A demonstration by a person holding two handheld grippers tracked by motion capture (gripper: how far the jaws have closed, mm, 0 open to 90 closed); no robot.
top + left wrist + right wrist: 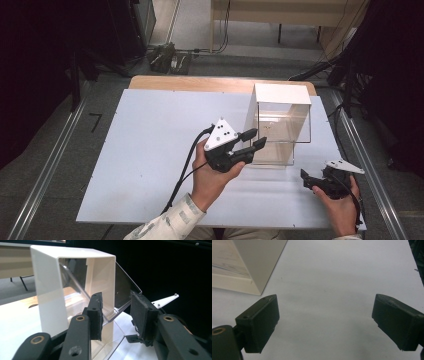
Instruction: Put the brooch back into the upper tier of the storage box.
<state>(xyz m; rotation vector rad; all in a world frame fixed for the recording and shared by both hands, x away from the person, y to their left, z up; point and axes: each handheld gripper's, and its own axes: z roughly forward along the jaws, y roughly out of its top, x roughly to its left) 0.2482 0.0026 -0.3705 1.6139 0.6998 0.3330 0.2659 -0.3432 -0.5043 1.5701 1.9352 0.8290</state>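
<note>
In the high view we see a clear box (280, 125) with a white top standing at the right centre of the frame on the white desk (150, 150). The left gripper (254, 139), mid-frame, reaches its fingers to the box's near left edge; in the left gripper view its fingers (96, 312) stand narrowly apart astride a tilted clear panel (122, 295) of the box. The right gripper (306, 179), at lower right, rests near the desk's edge, its fingers (259, 322) spread wide over bare desk.
</note>
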